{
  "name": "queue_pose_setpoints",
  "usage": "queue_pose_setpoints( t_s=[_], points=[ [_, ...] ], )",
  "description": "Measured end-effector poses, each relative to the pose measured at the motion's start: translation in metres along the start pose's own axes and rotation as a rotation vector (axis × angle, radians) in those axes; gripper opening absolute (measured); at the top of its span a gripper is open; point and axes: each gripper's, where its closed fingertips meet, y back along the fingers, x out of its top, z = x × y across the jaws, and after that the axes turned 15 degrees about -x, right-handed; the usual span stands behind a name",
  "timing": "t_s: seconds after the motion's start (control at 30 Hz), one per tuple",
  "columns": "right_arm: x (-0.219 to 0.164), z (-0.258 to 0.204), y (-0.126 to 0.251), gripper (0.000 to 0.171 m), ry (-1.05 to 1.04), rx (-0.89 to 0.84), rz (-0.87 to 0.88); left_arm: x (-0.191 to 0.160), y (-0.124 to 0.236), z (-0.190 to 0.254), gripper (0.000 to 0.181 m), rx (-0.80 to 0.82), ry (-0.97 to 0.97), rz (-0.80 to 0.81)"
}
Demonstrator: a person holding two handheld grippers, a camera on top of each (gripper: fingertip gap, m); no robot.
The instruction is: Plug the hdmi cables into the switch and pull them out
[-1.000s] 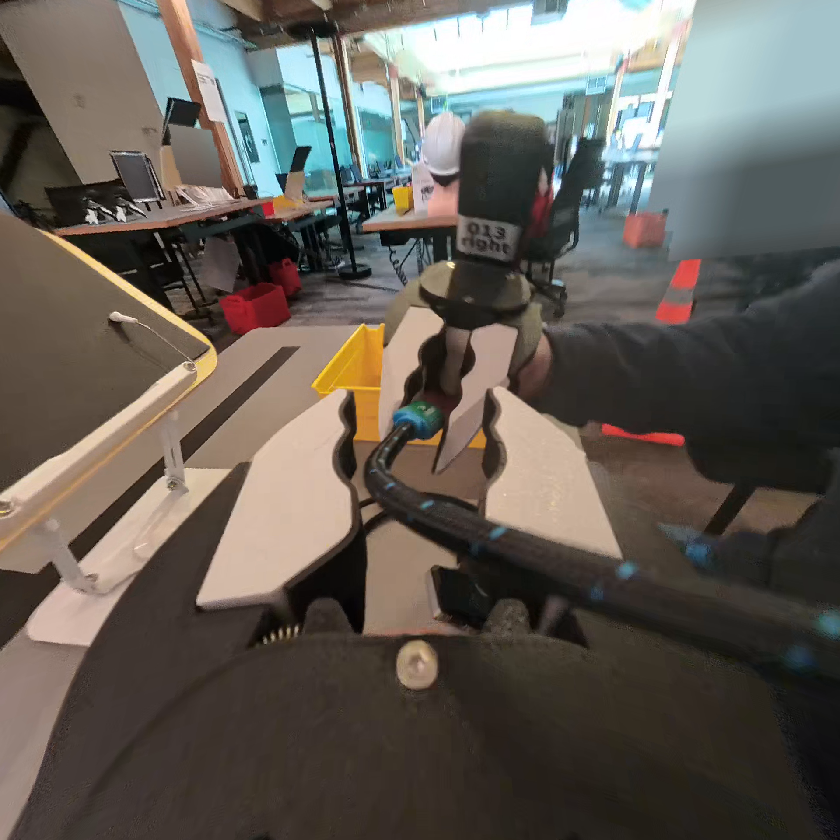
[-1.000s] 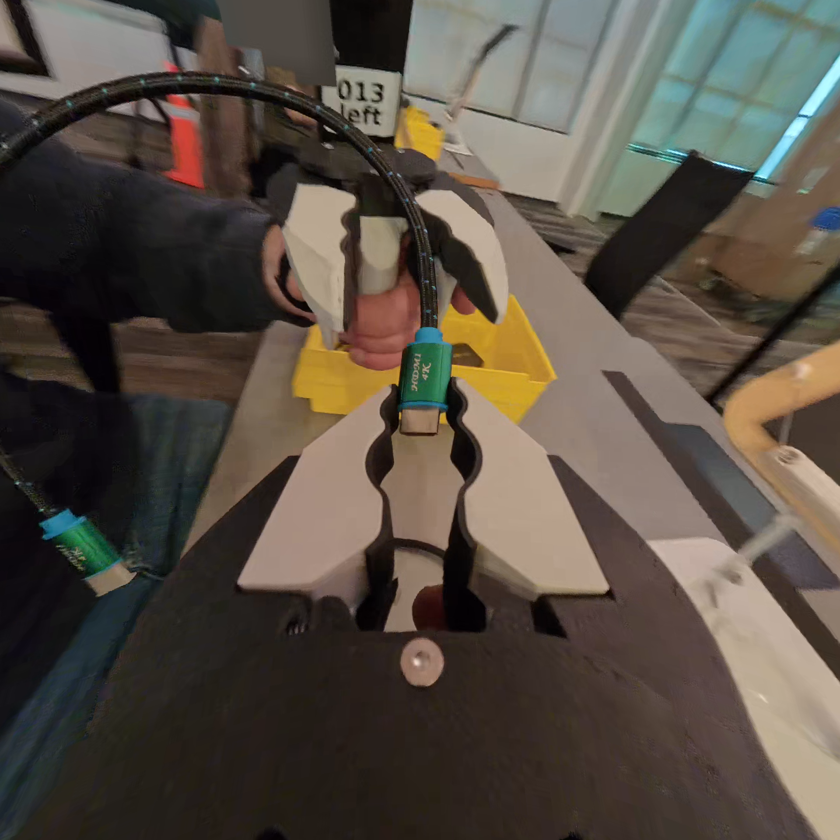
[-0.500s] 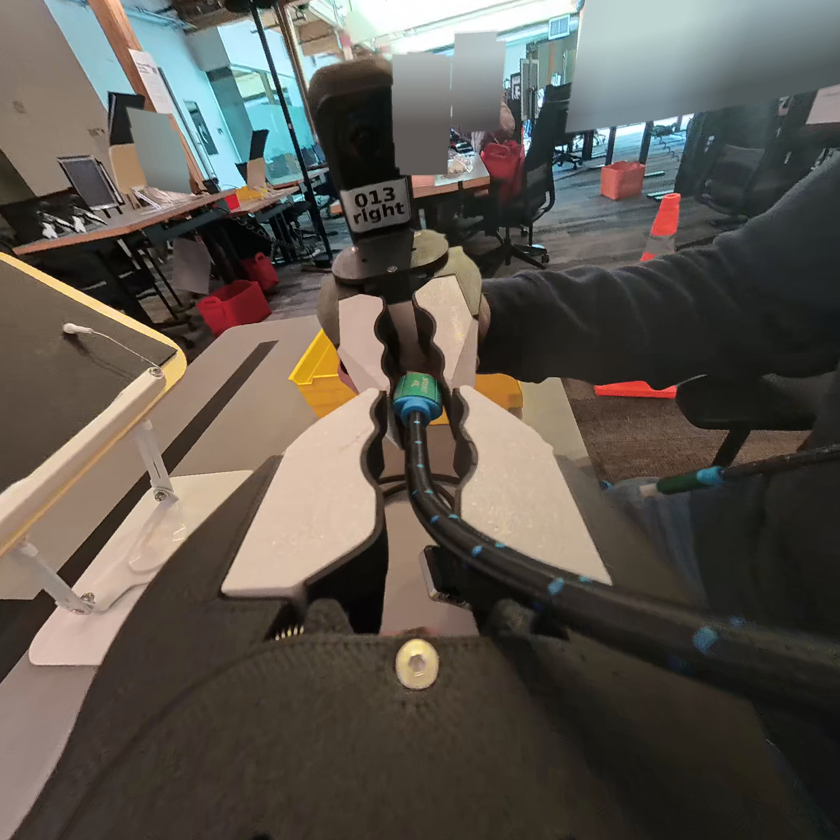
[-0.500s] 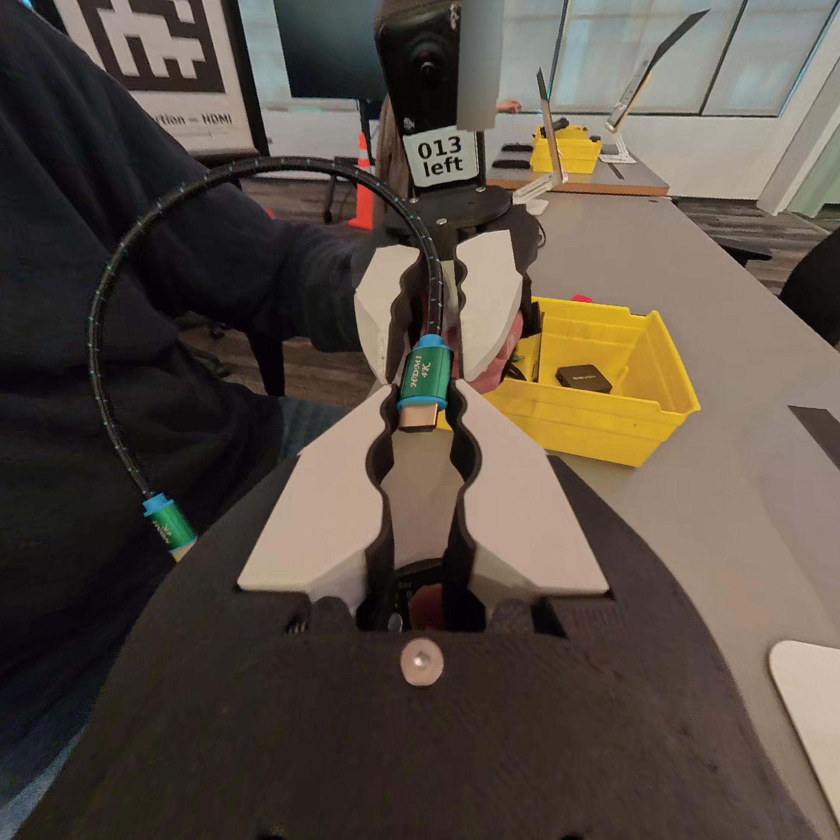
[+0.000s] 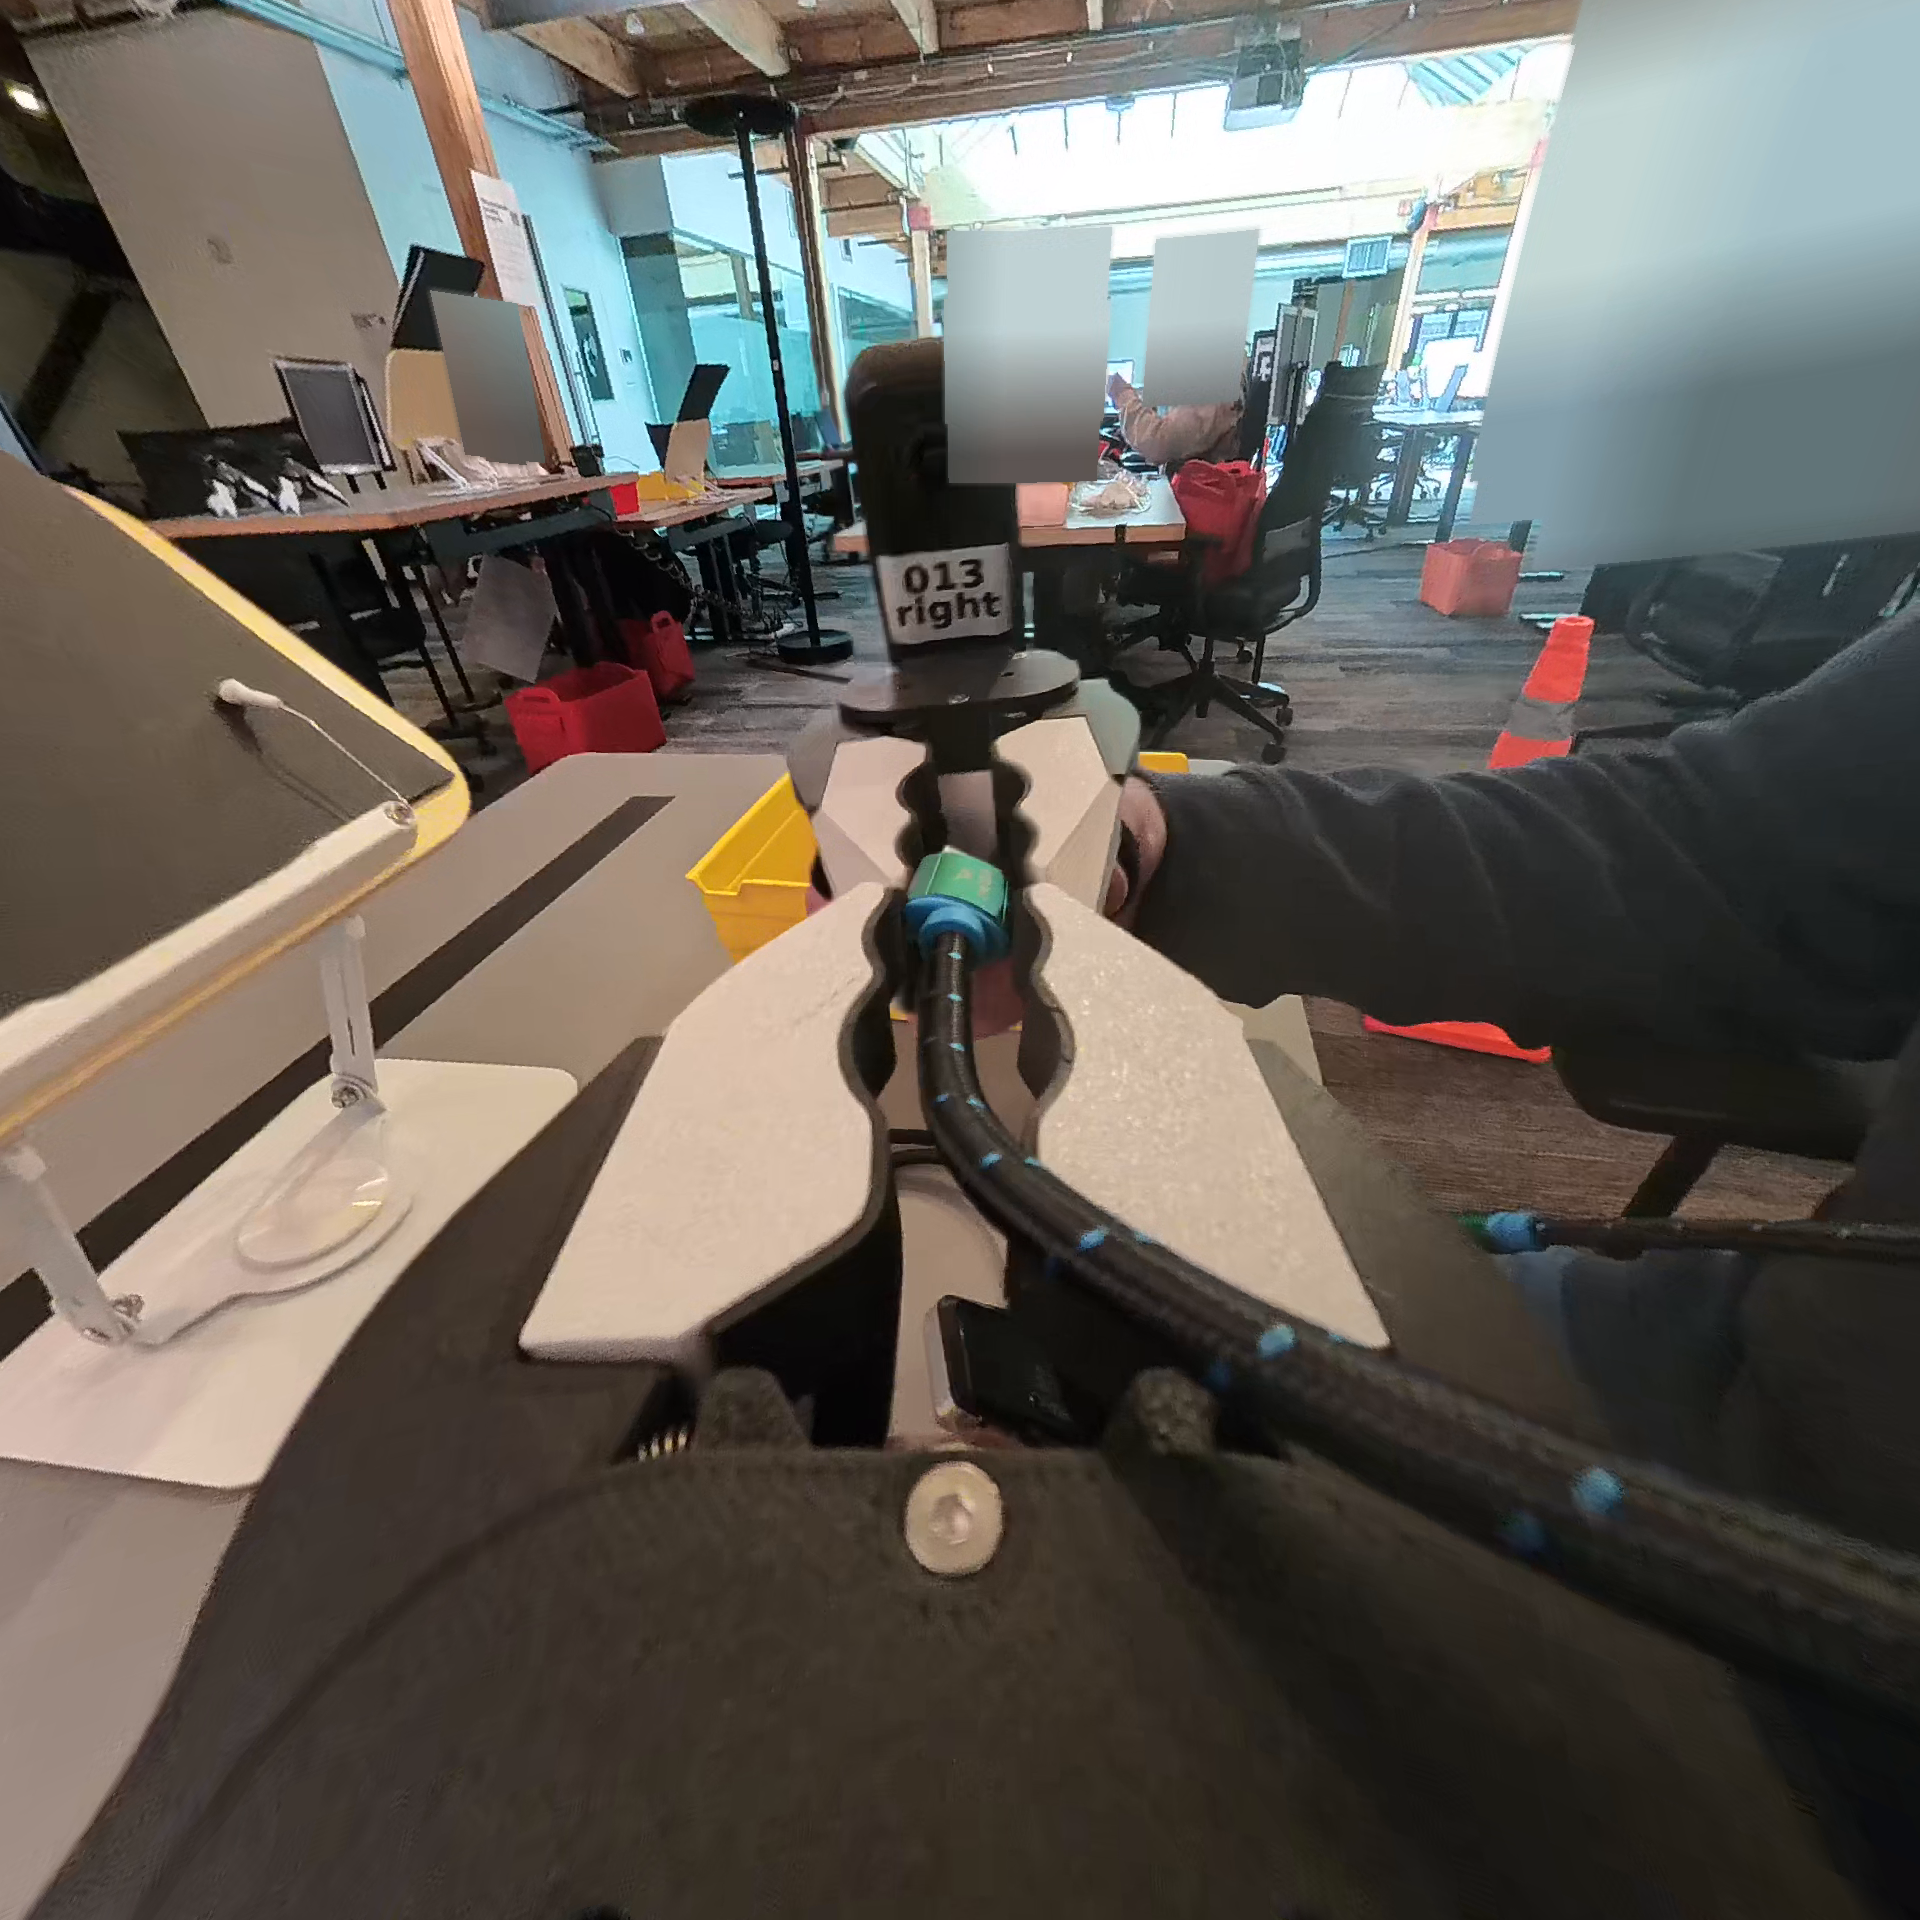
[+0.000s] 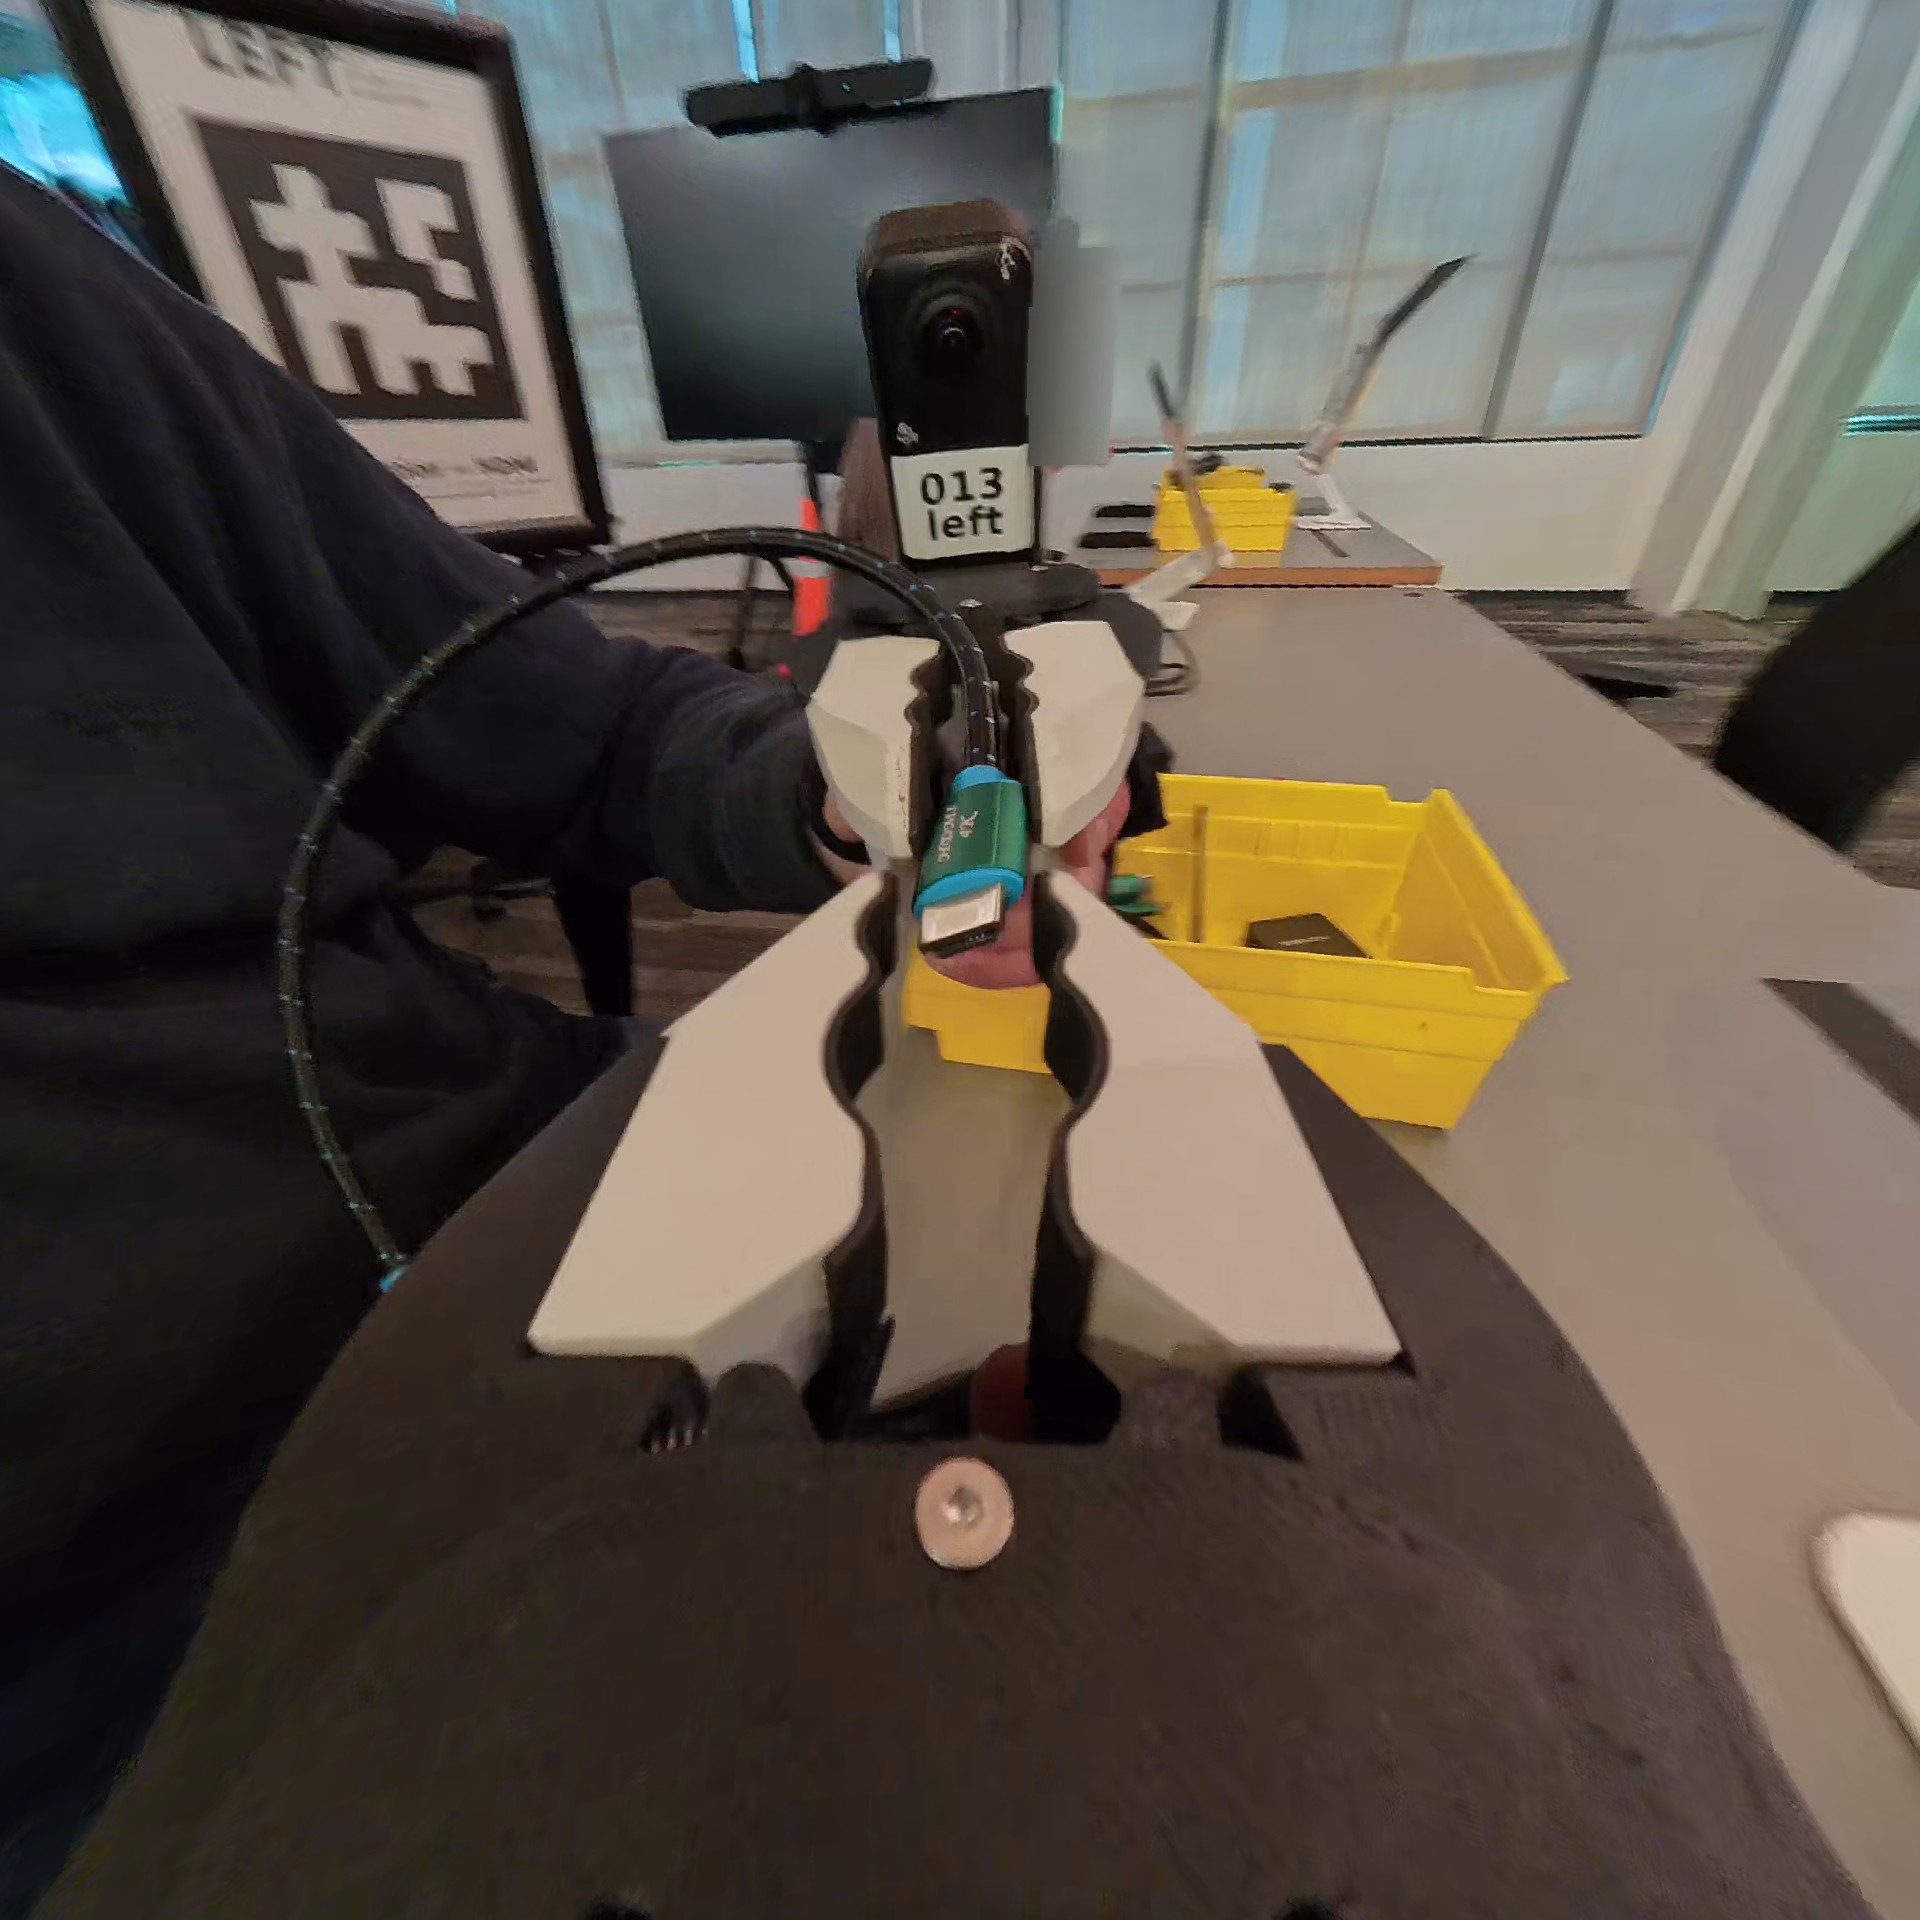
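Note:
A black braided HDMI cable (image 5: pixel 1039 1195) ends in a green plug with a blue collar (image 5: pixel 956 894). My left gripper (image 5: pixel 954 914) is shut on that plug at the collar and holds it above the table edge. The plug (image 6: pixel 977 852) is tilted, with its metal end pointing at my right gripper (image 6: pixel 966 899). The right gripper faces the left one tip to tip, open, with a small gap on each side of the metal end. The cable loops left, and its other plug (image 5: pixel 1496 1231) hangs by the person's lap. A small black box (image 6: pixel 1299 935), likely the switch, lies in the yellow bin (image 6: pixel 1351 1049).
The yellow bin (image 5: pixel 748 883) stands on the grey table (image 6: pixel 1558 1195) just behind the grippers. A tilted dark board with a yellow rim (image 5: pixel 156 779) on a white stand (image 5: pixel 312 1195) is on one side. The person's dark sleeves (image 5: pixel 1455 914) reach in. The tips of both grippers are at nearly the same place.
The left gripper has closed on the plug's collar. The right gripper, which gripped the plug body before, now has only the metal end between its tips. Both grippers swung round.

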Motion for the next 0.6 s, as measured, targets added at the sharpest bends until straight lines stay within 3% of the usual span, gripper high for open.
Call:
queue_pose_setpoints(
  t_s=[0.03, 0.17, 0.33, 0.47, 0.6],
  points=[
    [-0.001, 0.005, 0.001, 0.032, 0.045, -0.06, -0.016, 0.0, 0.001, -0.001, 0.019, 0.0, 0.027, -0.001],
    [-0.005, 0.019, 0.009, 0.035, 0.347, -0.33, -0.12, -0.001, 0.007, -0.004, 0.019, -0.016, 0.156, 0.021],
    [-0.001, 0.022, 0.006, 0.018, 0.585, -0.51, -0.185, 0.0, 0.005, -0.006, 0.019, -0.024, 0.251, 0.066],
    [0.007, 0.03, 0.01, 0.03, 0.817, -0.691, -0.214, 0.002, 0.006, -0.007, 0.019, -0.037, 0.333, 0.114],
    [0.002, 0.027, 0.008, 0.019, 1.021, -0.736, -0.316, -0.001, 0.006, -0.009, 0.019, -0.048, 0.407, 0.139]
  ],
)
